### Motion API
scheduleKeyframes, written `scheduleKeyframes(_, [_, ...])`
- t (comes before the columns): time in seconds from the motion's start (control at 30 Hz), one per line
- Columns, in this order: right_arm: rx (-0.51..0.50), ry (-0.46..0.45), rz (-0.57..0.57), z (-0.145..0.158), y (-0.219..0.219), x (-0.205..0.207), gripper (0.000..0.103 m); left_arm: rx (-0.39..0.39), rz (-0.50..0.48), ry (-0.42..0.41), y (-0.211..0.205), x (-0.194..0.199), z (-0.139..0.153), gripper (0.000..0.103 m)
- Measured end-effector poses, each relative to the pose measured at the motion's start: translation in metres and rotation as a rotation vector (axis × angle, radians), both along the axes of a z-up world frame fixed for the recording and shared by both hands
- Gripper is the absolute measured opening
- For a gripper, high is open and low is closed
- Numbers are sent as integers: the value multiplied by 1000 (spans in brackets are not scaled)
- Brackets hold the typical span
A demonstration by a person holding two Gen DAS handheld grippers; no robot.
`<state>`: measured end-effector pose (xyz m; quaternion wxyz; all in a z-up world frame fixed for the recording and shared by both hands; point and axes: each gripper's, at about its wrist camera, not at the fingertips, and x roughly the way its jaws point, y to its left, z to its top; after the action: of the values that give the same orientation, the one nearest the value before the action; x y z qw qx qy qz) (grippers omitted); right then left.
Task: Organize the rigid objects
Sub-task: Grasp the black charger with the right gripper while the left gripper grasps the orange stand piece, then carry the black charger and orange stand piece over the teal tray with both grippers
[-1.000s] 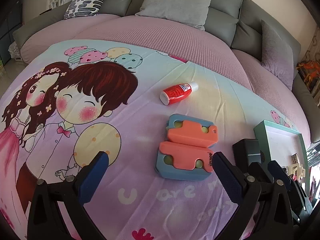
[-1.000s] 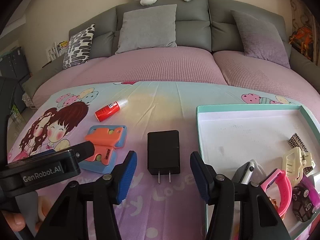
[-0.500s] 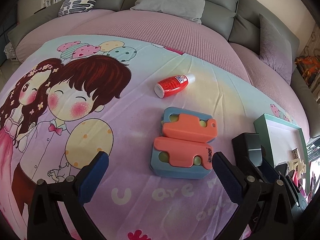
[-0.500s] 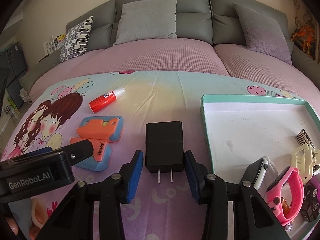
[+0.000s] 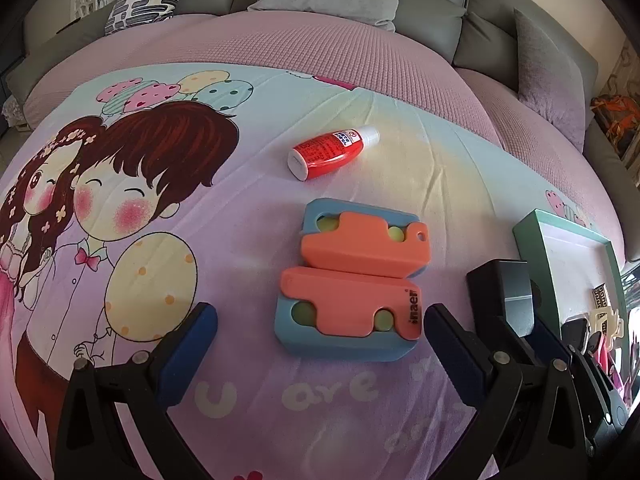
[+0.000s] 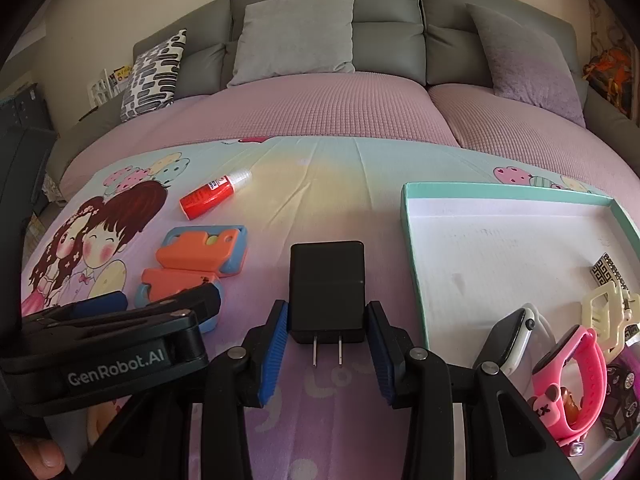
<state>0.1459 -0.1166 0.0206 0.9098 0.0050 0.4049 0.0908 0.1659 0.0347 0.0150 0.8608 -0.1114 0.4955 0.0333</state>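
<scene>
A bed covered by a cartoon-print sheet (image 5: 248,184) filled both wrist views, with grey cushions along the headboard behind.

Farthest left on the sheet, beyond the other loose things, a small red bottle (image 5: 330,152) with a white cap lay on its side, well apart from the box, apparently not yet sorted.

Nearer, an orange and blue toy (image 5: 356,280), made of two interlocking halves, lay flat. The left tongs (image 5: 318,332) hovered just short of it with the blue pads spread wide and nothing between them. They seemed lined up on the toy's near half, ready for a later pick.

To the right of the toy, a black plug adapter (image 6: 327,288) lay on the sheet with its two prongs pointing toward the camera. The right tongs (image 6: 327,340) were closed to the adapter's width, blue pads pressed against both sides of its prong end. The grip looked chosen so the block could be lifted without the prongs catching.

Farthest right sat a shallow box (image 6: 504,194) with a teal rim and white floor, the likely destination. A smartwatch (image 6: 514,332), a pink watch (image 6: 576,380), a cream hair clip (image 6: 606,312), a patterned square piece (image 6: 608,272) and a dark toy car (image 6: 622,400) were clustered in its near right corner, leaving the rest bare for the adapter.
</scene>
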Motion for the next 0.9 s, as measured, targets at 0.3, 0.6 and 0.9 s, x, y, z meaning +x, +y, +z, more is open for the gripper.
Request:
scheduleKeyframes(0.3, [-2, 4, 2, 0, 0, 0, 42, 59, 58, 15, 7, -2, -2, 103])
scheduleKeyframes(0.6, [15, 4, -2, -1, -1, 0, 42, 103, 67, 35, 12, -4, -5, 95])
scheduleKeyframes(0.9, [9, 0, -1, -2, 0, -1, 42, 106, 32, 26, 4, -1, -1, 72])
